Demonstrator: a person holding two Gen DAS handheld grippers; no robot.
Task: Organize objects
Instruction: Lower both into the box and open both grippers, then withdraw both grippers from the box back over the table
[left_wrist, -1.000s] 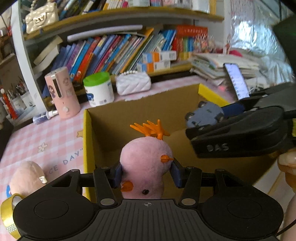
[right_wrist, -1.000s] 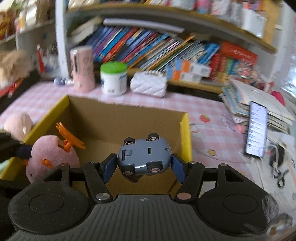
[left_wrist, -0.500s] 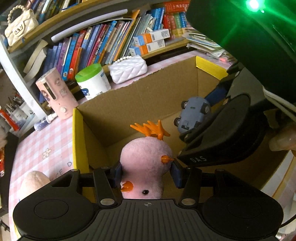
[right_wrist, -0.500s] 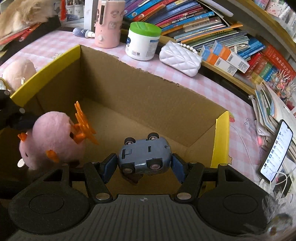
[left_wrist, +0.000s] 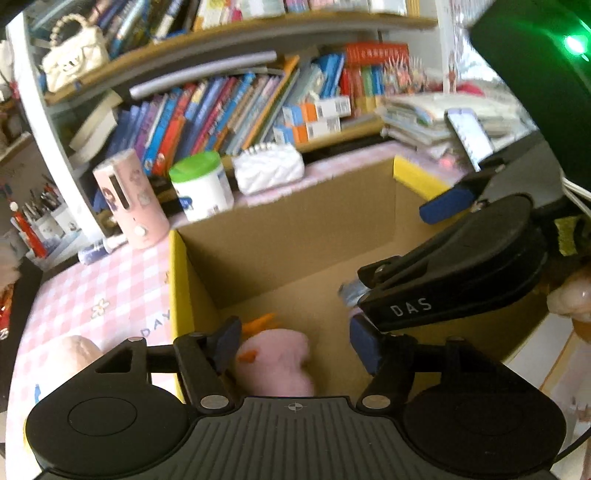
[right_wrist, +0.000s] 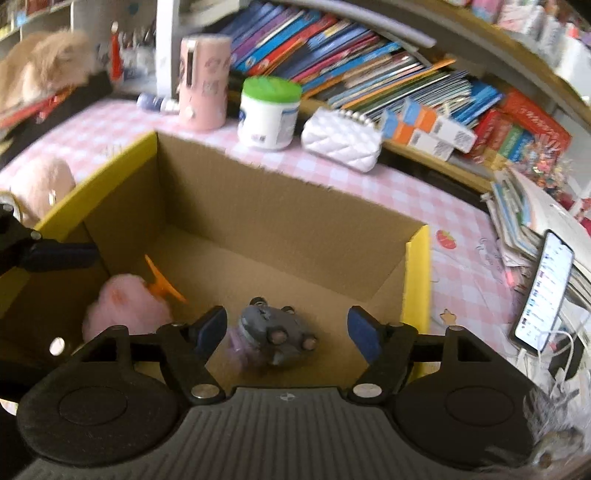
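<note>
A cardboard box (left_wrist: 295, 221) with yellow flaps stands open on the pink checked table; it also shows in the right wrist view (right_wrist: 280, 206). A pink plush bird (left_wrist: 273, 358) with an orange crest lies on the box floor, also seen in the right wrist view (right_wrist: 125, 306). A grey-blue toy car (right_wrist: 275, 326) lies wheels-up on the box floor beside it. My left gripper (left_wrist: 295, 343) is open above the plush. My right gripper (right_wrist: 286, 330) is open above the car and shows from the side in the left wrist view (left_wrist: 454, 288).
Behind the box stand a pink cylinder (right_wrist: 203, 81), a green-lidded white jar (right_wrist: 267, 110) and a white quilted purse (right_wrist: 341, 144). A phone (right_wrist: 543, 291) leans at the right. A beige plush (left_wrist: 74, 354) lies left of the box. Bookshelves fill the back.
Both grippers have opened. The pink plush bird and the toy car have dropped from the fingers onto the box floor.
</note>
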